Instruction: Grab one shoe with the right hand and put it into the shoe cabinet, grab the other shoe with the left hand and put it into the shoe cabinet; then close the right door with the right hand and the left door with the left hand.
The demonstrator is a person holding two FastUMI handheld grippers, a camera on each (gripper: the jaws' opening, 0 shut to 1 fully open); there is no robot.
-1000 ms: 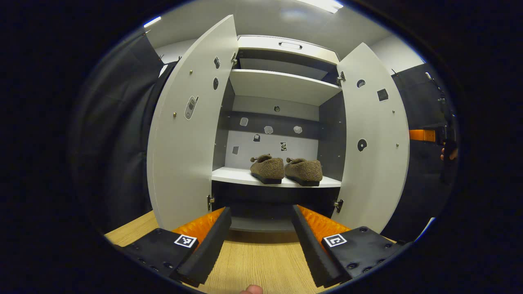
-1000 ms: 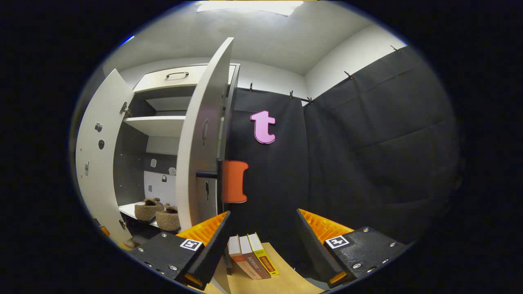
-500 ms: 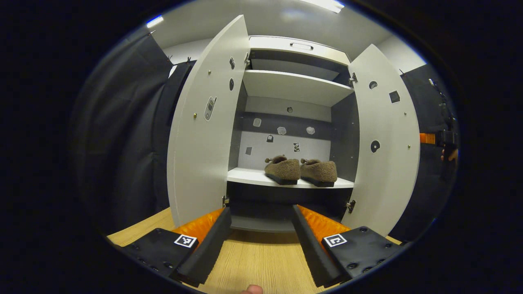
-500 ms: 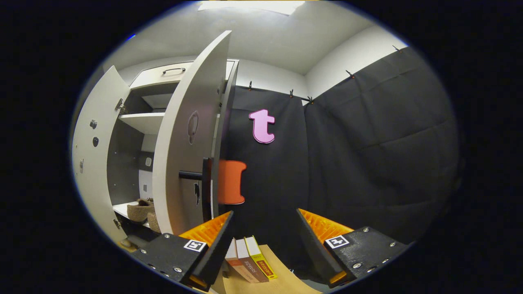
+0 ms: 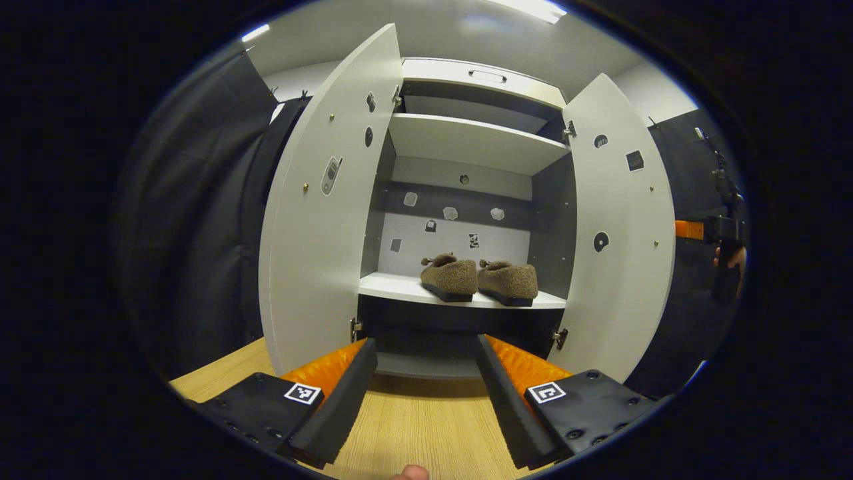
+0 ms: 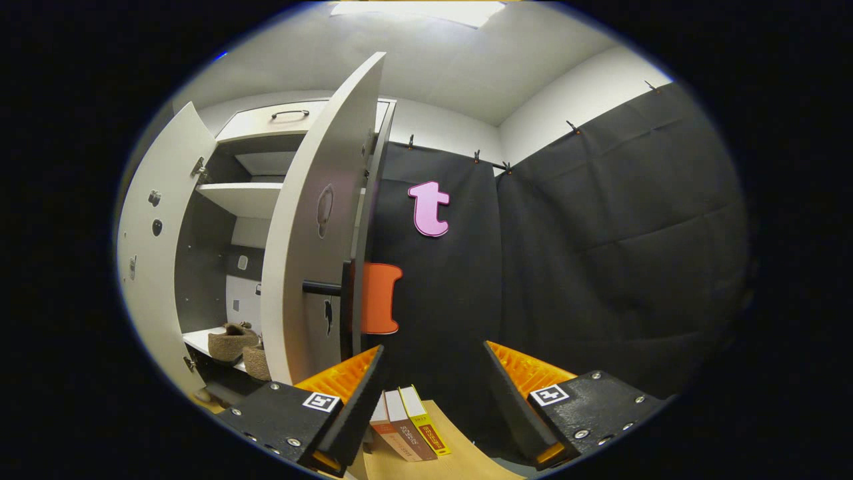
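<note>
Two brown fuzzy shoes sit side by side on the lower shelf of the white shoe cabinet. Both its doors stand wide open: the left door and the right door. My left gripper is open and holds nothing, low over the wooden floor and facing the cabinet's middle. My right gripper is open and holds nothing, just past the right door, which stands nearly edge-on to it. The shoes show beyond that door. The right gripper, held by a hand, is at the far right.
Light wooden floor lies in front of the cabinet. A few books lie on the wood below my right gripper. An empty upper shelf and a drawer with a handle top the cabinet.
The right gripper view has swung so the right door shows more of its face and hides more of the shoes. The left gripper view has shifted only slightly. Both doors stay open.
</note>
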